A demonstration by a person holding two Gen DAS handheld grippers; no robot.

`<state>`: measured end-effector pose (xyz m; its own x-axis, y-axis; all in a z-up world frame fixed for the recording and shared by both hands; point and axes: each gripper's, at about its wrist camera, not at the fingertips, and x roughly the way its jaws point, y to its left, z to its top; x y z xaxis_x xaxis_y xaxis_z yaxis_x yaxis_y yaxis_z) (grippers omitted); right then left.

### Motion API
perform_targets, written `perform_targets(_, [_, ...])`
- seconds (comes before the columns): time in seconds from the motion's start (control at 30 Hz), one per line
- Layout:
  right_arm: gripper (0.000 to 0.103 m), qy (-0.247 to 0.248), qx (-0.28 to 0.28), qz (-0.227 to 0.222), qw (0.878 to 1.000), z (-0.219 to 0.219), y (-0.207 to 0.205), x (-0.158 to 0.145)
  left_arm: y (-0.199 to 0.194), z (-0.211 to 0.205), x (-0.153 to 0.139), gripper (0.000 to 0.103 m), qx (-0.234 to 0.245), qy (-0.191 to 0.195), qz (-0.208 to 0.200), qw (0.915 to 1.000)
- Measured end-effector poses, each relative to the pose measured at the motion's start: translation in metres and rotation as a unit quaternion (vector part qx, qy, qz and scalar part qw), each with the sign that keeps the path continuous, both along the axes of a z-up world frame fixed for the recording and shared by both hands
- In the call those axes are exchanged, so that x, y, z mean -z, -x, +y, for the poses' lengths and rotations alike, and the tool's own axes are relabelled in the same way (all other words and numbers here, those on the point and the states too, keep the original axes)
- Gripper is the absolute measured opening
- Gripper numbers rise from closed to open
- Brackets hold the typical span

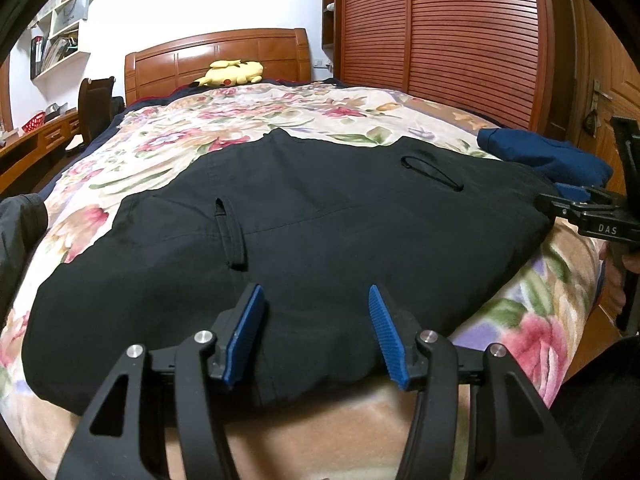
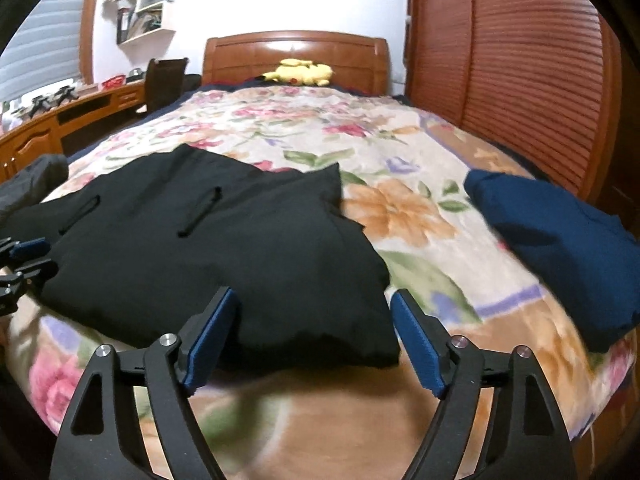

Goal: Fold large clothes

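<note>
A large black garment (image 1: 288, 240) lies folded flat on the floral bedspread (image 1: 248, 116), with a belt loop and a drawstring showing. My left gripper (image 1: 316, 300) is open and empty, its blue pads just above the garment's near edge. My right gripper (image 2: 314, 304) is open and empty over the garment's near right corner (image 2: 280, 272). In the left wrist view, the right gripper (image 1: 588, 216) shows at the garment's right edge. In the right wrist view, the left gripper (image 2: 24, 256) shows at the far left.
A folded dark blue garment (image 2: 560, 240) lies on the bed's right side, also in the left wrist view (image 1: 544, 156). A yellow plush toy (image 1: 234, 74) rests by the wooden headboard. A slatted wardrobe (image 1: 460, 40) stands right; a desk and chair (image 2: 164, 80) left. Dark clothing (image 1: 20, 232) lies at the left edge.
</note>
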<state>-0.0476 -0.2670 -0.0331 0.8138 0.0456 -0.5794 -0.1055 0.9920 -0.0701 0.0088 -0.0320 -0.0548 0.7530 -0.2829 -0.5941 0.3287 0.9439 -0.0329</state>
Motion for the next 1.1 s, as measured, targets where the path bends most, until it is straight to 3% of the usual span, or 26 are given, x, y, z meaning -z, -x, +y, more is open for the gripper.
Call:
perform_targets(0.4, [0.089, -0.066, 0.008, 0.072, 0.995, -0.013, -0.019, 0.027, 0.0, 0.001, -0.001, 0.054, -0.001, -0.003, -0.001, 1.0])
perform_targets(0.73, [0.088, -0.103, -0.007, 0.06, 0.993, -0.016, -0.022, 0.028, -0.001, 0.0, 0.0, 0.055, -0.002, -0.005, -0.002, 1.0])
perform_targets(1.1, [0.06, -0.12, -0.038, 0.053, 0.991, -0.008, -0.024, 0.026, -0.001, 0.001, 0.0, 0.055, -0.002, -0.005, -0.002, 1.0])
